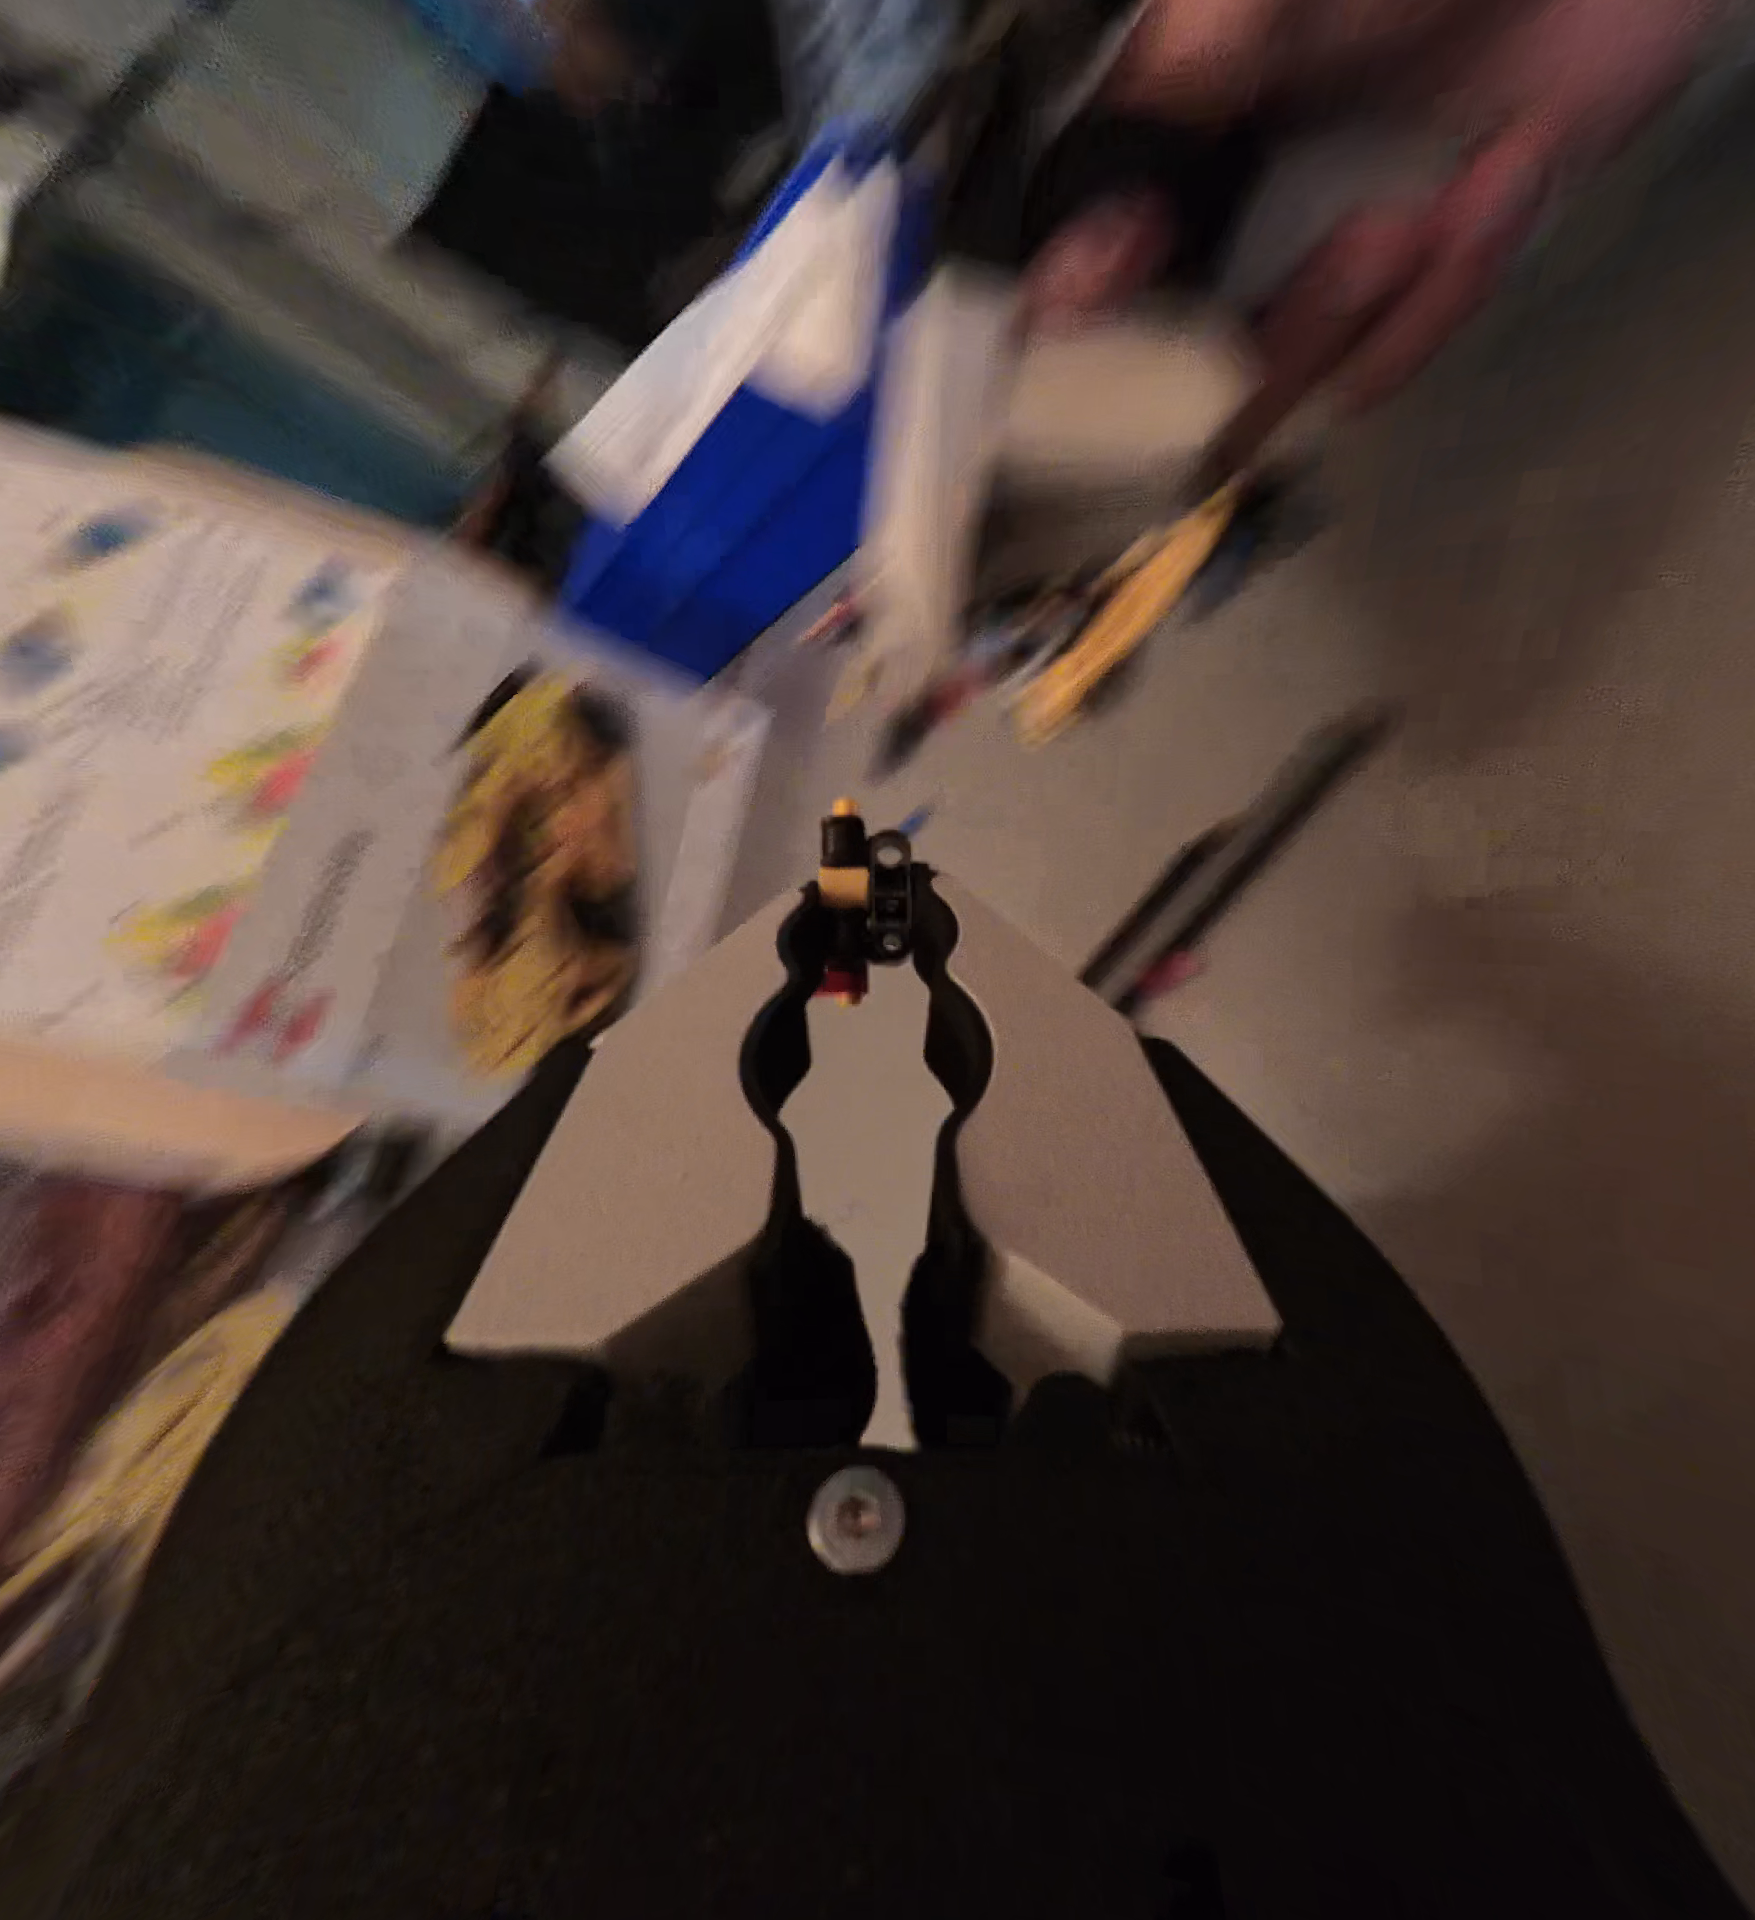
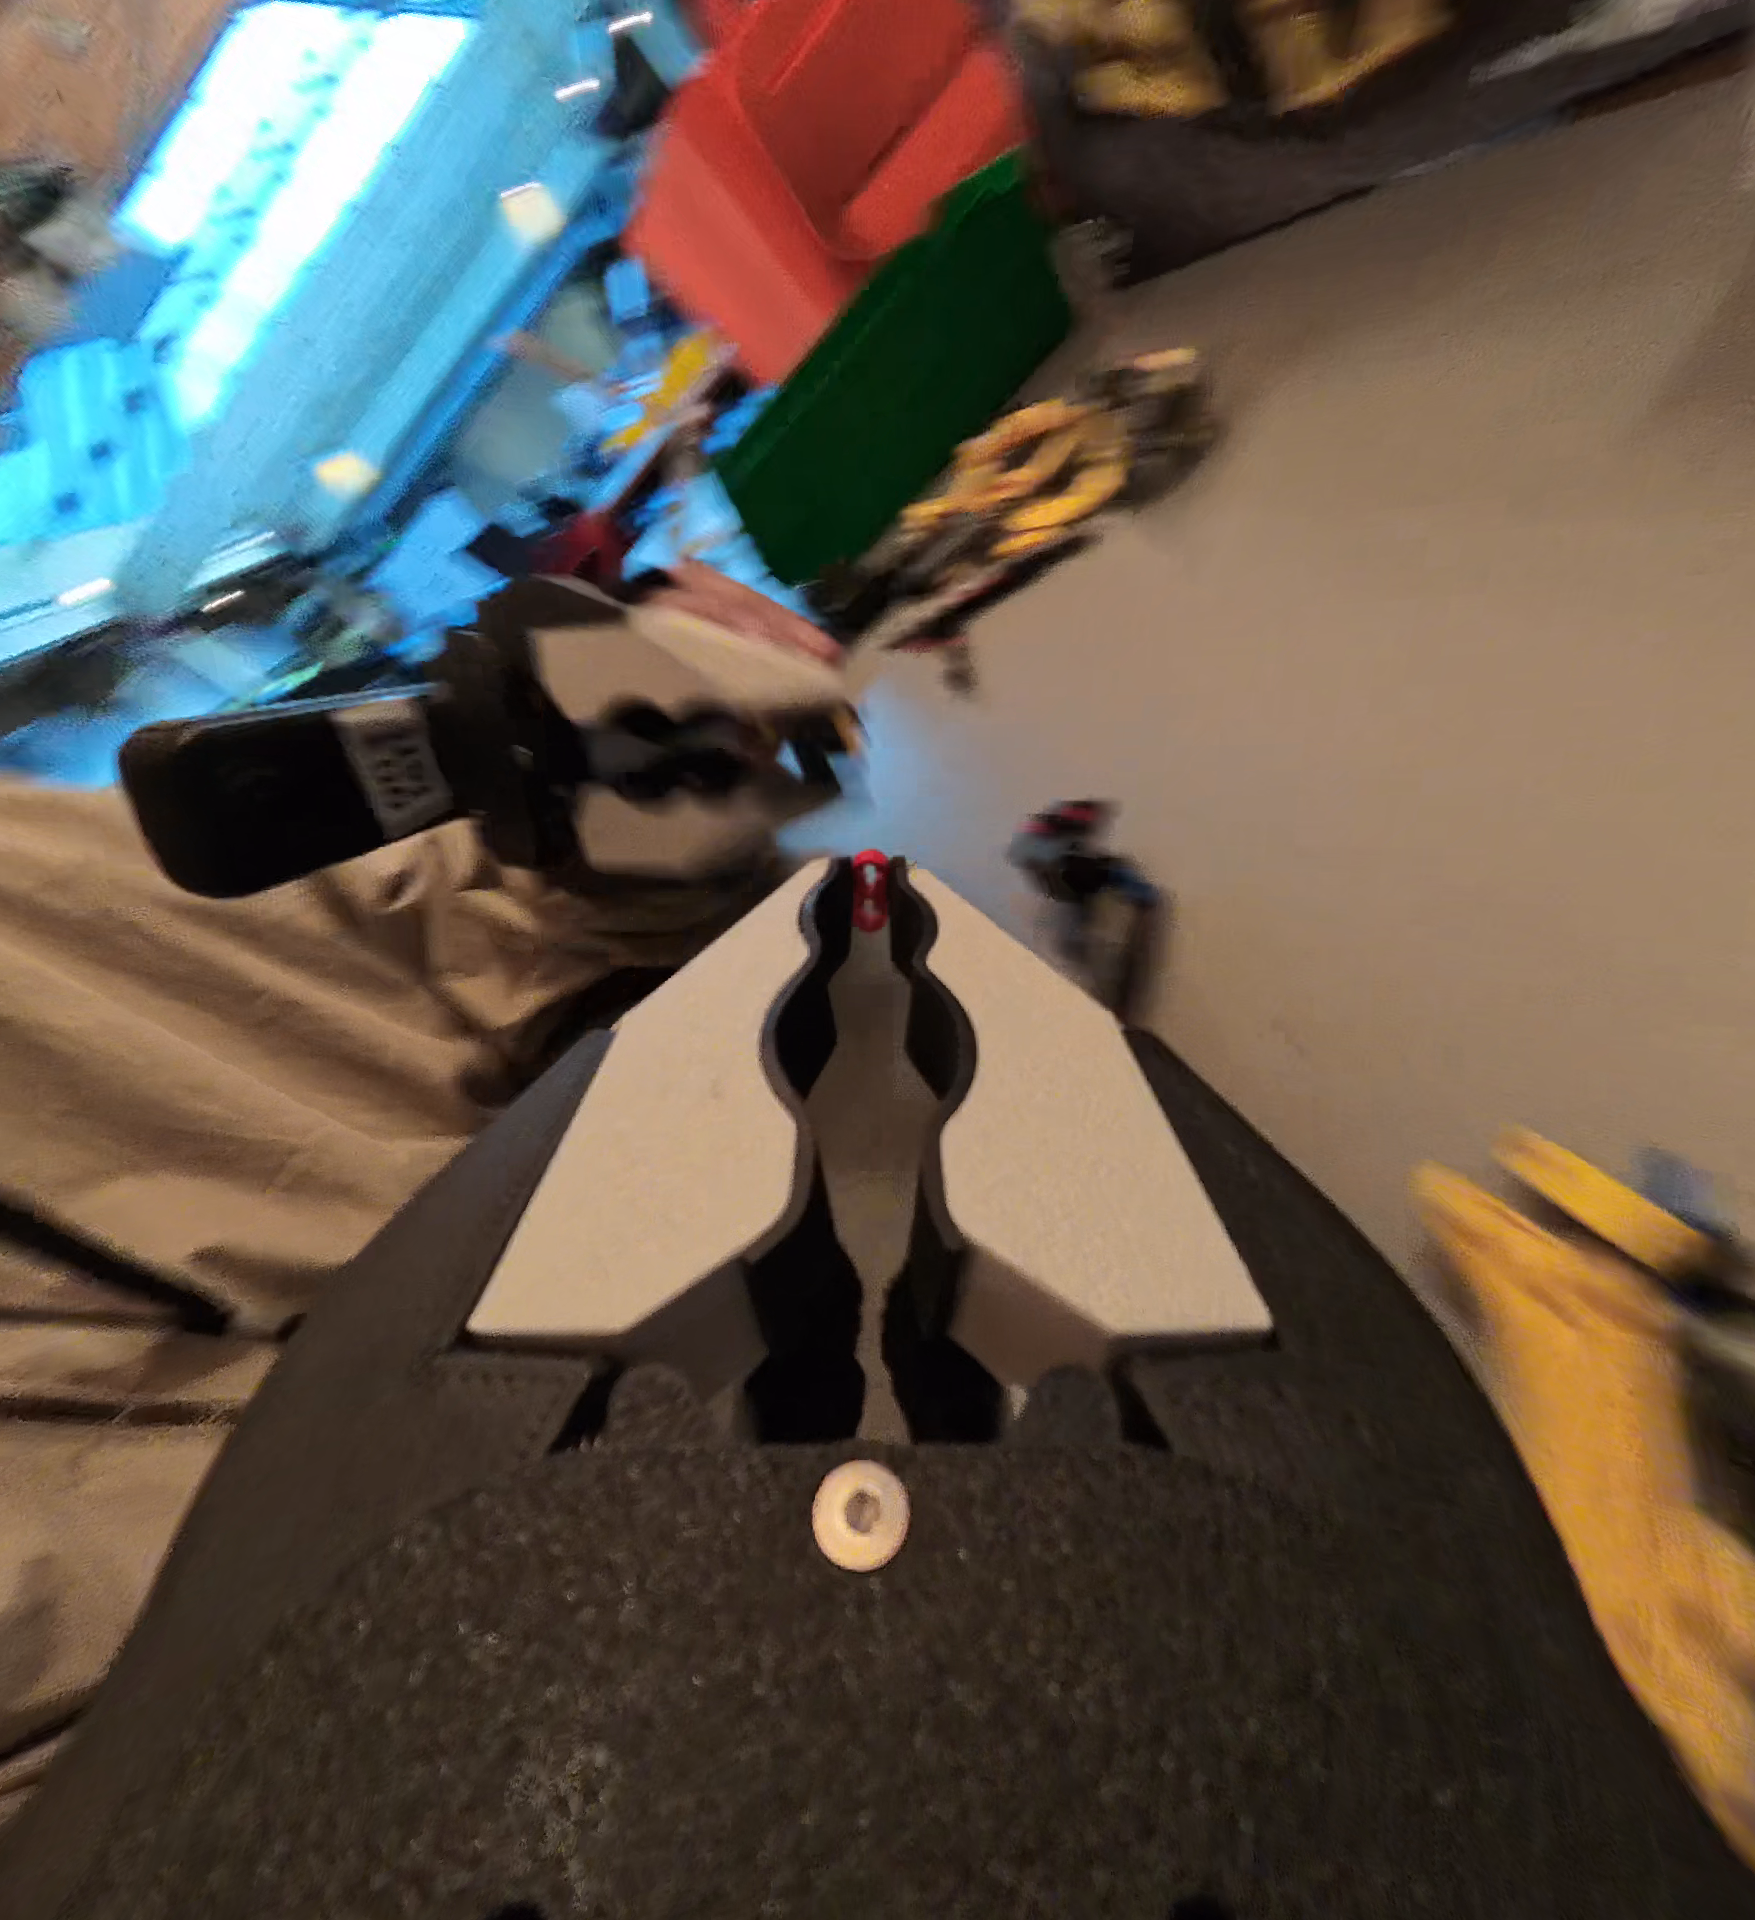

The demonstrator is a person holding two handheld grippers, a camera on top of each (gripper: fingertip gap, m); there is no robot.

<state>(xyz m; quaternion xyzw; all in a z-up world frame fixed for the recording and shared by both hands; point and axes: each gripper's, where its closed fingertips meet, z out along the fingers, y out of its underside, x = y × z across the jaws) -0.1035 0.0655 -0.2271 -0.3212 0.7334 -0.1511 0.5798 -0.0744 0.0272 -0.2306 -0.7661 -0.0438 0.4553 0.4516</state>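
1. here, the left gripper (image 1: 865, 902) is pinching its jaws narrow on a small stack of toy pieces (image 1: 860, 902): a tan and black pin with a red end sitting beside a black link with round holes, both caught at the very tips.
2. the right gripper (image 2: 869, 891) is sitting almost closed, its jaws squeezing a small red ring piece (image 2: 869, 891) right at the tips.
3. in the right wrist view the left gripper (image 2: 800, 758) is showing up and to the left of the right one, near it but apart, lying sideways above a beige cloth (image 2: 177, 1039).
4. a blue box (image 1: 738, 520) is standing on the grey table (image 1: 1527, 831) ahead of the left gripper; its contents are too blurred to tell.
5. a printed sheet (image 1: 156, 727) with coloured drawings is lying to the left of the blue box, and a heap of yellow and black parts (image 1: 1122, 613) is lying to its right.
6. a red bin (image 2: 811, 187) is resting against a green bin (image 2: 904, 384) at the far end of the table (image 2: 1424, 675); what is inside them is not showing.
7. a yellow and black toy build (image 2: 1039, 488) is lying just beside the green bin, and a small dark part with blue and red bits (image 2: 1081, 862) is sitting near the right gripper's tips.
8. a blurred yellow object (image 2: 1600, 1455) is lying at the lower right edge.
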